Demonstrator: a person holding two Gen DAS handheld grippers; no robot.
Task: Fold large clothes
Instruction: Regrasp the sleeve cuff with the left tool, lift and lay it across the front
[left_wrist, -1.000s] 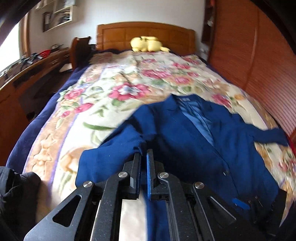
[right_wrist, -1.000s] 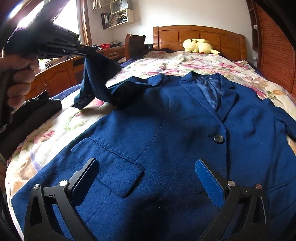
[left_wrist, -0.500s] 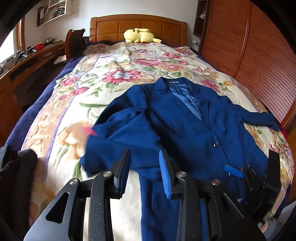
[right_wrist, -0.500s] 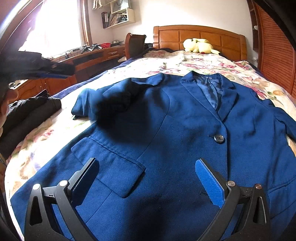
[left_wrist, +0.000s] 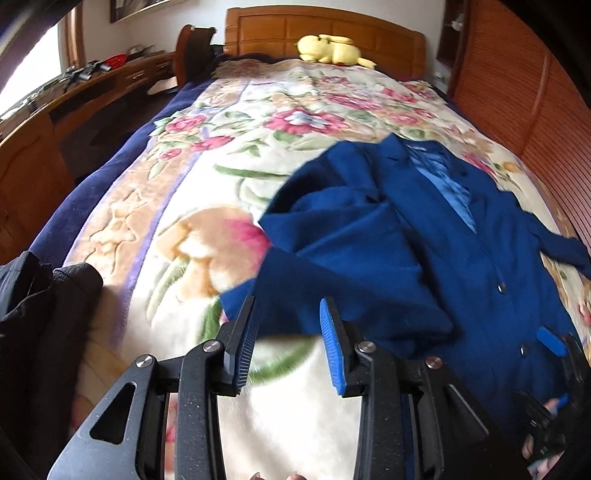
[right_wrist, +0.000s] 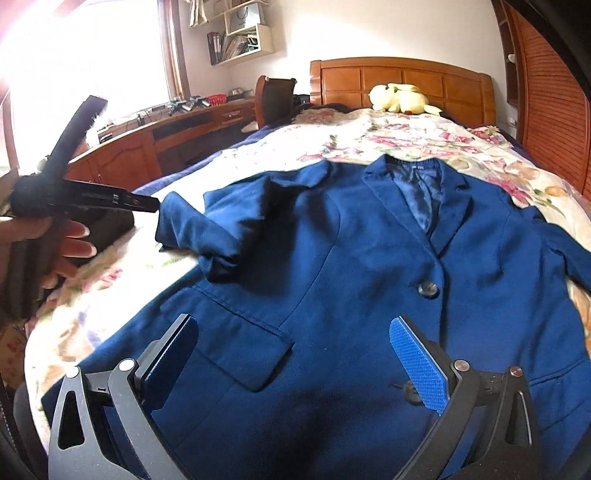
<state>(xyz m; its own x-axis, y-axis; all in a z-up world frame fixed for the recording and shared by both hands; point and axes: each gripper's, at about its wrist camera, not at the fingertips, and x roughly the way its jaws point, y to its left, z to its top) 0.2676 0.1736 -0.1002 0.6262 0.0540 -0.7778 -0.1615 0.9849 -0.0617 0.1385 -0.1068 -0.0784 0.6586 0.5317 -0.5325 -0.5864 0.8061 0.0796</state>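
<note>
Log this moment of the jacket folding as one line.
left gripper: open, empty | right gripper: open over blue jacket | sleeve: folded inward on bed

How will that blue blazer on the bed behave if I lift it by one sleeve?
Probably floppy: the blue blazer's folded sleeve lies crumpled. The body would likely drag and unfold, being spread flat. Its lining looks shiny, so possibly slippery.

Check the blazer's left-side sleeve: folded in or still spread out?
Folded in, loosely. The sleeve lies doubled back, crumpled across the blazer front; the opposite sleeve still stretches outward on the bed.
</note>
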